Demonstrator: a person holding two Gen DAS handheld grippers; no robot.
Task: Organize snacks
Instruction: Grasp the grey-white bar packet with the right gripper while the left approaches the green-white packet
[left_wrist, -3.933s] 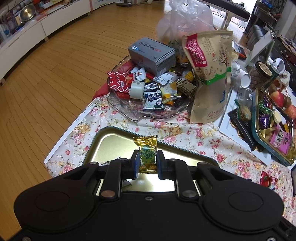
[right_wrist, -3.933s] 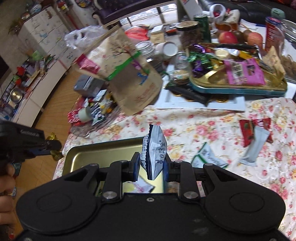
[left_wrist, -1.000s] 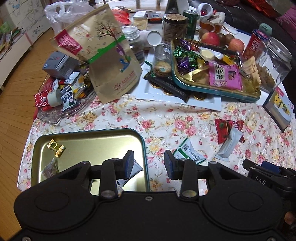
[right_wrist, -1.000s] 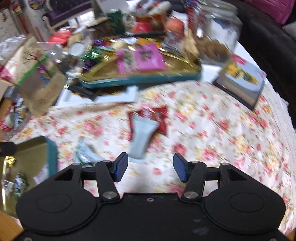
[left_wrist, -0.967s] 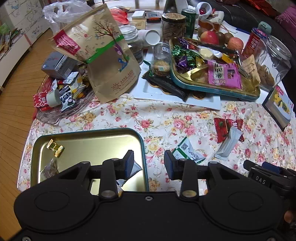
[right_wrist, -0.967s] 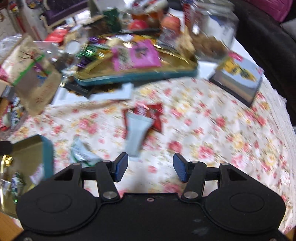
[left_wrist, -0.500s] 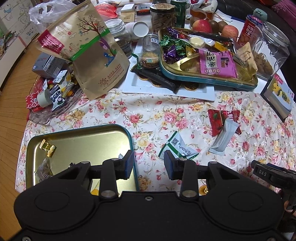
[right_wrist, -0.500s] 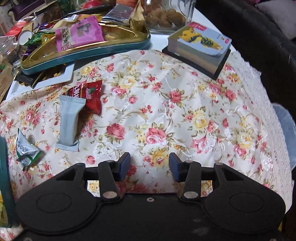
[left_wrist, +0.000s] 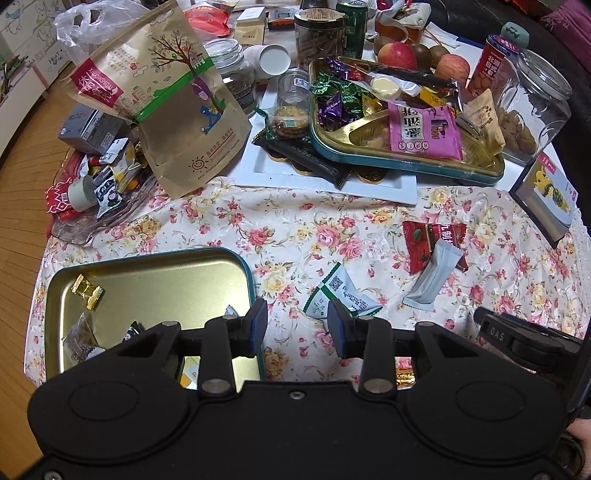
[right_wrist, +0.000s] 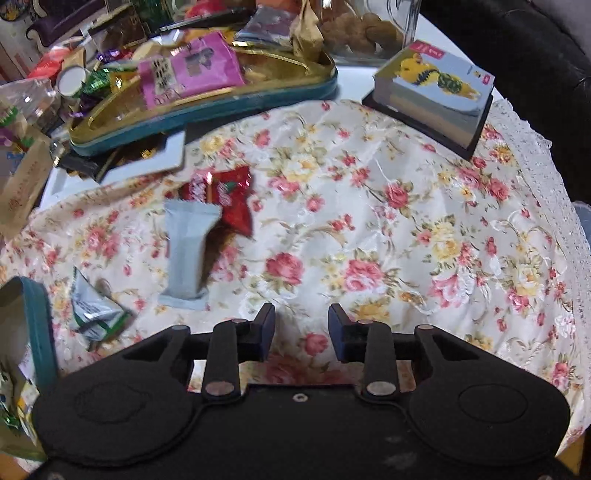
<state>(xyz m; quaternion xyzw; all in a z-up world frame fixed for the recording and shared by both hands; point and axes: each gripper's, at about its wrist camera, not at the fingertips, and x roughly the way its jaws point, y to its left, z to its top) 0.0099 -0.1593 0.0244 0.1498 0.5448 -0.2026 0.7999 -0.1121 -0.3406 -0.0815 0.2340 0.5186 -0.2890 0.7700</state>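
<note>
Left gripper (left_wrist: 295, 325): your jaws are apart and hold nothing. It hangs over the cloth, just beside the right rim of the tin (left_wrist: 251, 280).
Right gripper (right_wrist: 301, 328): jaws apart too, nothing in them. It hangs over bare cloth, well apart from the snacks.
Tin: it sits on the near left of the table and has a gold candy (left_wrist: 88, 291) and a few small packs in it.
Loose snacks: a green pack (left_wrist: 343, 293) lies on the cloth just past your left gripper. A grey bar (left_wrist: 434, 277) lies to its right, with its top end on a red pack (left_wrist: 432, 240).
Step now: I think you pick the next snack for the tin. The green pack is nearest.
How to do it well: come down with one finger on each side of the pack. Pinch the puffy middle, not a thin edge. Lift straight up.
Watch out: the cloth is soft, so do not pinch it too.
Right gripper job: swing left to the grey bar. Take the bar first, since it lies on the red pack.
</note>
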